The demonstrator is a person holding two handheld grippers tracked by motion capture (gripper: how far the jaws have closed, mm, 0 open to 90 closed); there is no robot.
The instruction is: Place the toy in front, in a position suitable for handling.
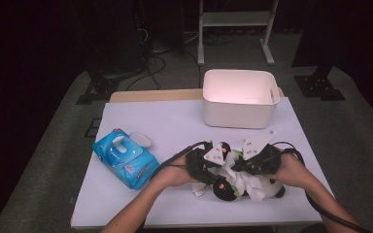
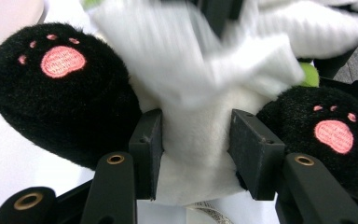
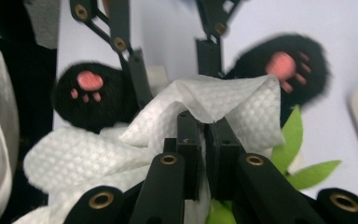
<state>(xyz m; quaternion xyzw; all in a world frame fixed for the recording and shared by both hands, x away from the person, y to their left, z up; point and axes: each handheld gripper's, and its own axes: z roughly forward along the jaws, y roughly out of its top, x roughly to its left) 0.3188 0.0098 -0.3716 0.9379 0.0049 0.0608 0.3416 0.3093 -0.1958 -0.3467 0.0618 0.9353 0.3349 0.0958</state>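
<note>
A black-and-white plush panda lies on its back near the table's front edge. My left gripper is shut on its white belly, between the two black feet with pink paw prints. My right gripper is shut on a white embossed wipe, whose fold sits between the pads and drapes over the panda. In the right gripper view the left gripper stands opposite, its fingers beside the feet. Green felt leaves poke out under the wipe.
A blue pack of wet wipes lies at the left with its white lid flap open. A white plastic bin stands at the back of the white table. Cables trail from both grippers.
</note>
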